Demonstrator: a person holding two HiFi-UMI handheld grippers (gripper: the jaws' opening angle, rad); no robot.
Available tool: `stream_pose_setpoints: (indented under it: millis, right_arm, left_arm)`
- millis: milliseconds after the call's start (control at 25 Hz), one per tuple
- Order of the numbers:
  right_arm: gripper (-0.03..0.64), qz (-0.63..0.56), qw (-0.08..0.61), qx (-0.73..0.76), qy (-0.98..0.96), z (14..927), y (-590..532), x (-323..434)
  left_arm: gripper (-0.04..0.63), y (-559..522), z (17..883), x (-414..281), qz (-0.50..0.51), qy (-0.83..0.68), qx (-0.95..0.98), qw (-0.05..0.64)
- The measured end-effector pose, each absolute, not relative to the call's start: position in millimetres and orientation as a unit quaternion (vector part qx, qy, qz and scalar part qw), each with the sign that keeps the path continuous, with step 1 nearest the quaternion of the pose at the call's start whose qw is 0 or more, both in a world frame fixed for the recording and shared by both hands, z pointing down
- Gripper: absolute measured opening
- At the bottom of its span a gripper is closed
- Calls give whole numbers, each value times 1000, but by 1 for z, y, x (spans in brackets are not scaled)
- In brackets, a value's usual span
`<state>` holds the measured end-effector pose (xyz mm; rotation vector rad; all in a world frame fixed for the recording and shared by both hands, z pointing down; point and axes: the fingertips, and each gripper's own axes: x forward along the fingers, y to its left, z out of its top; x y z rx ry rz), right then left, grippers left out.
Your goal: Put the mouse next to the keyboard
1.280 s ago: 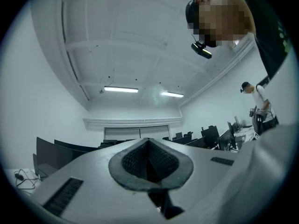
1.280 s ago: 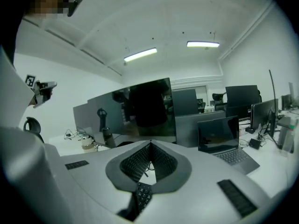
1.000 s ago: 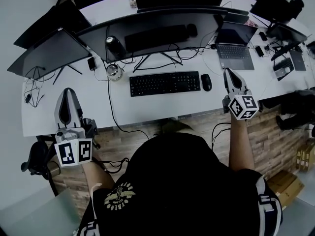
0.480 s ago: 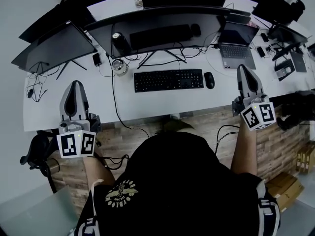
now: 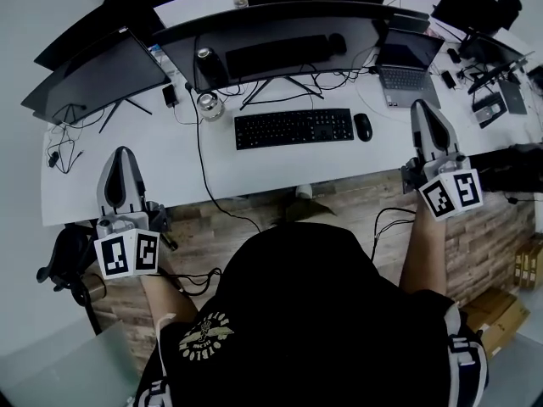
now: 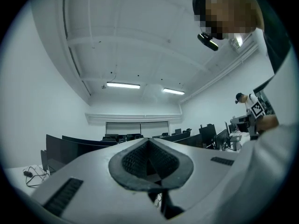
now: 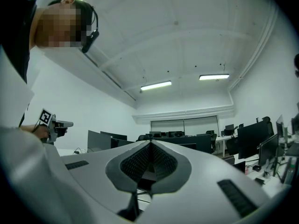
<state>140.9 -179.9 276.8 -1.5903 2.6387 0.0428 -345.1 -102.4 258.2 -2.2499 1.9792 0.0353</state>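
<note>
A black mouse [image 5: 363, 126] lies on the white desk [image 5: 254, 170] just right of the black keyboard [image 5: 293, 129], a narrow gap between them. My right gripper [image 5: 423, 109] is shut and empty, held upright near the desk's front edge, right of the mouse and well apart from it. My left gripper [image 5: 119, 161] is shut and empty too, over the desk's front left. In both gripper views the jaws [image 6: 148, 144] [image 7: 150, 146] meet at the tips and point up at the room.
A wide curved monitor [image 5: 271, 32] stands behind the keyboard, another monitor [image 5: 93, 79] at the left, a laptop [image 5: 405, 66] at the right. A round can [image 5: 209, 107], a phone [image 5: 170, 96] and cables [image 5: 204, 185] lie on the desk. A second person stands far off.
The head view has shifted, so the desk sits higher in the frame. Both grippers have drawn back toward the desk's front edge, the left one lower; both stay shut. The mouse has not moved.
</note>
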Motion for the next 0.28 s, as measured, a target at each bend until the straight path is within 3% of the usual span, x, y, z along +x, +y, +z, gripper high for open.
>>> stream_pose_setpoints:
  millis: [280]
  right_arm:
    - [0, 17, 23, -502, 865, 276, -168, 119]
  left_arm:
    - [2, -83, 267, -359, 11, 662, -747, 63]
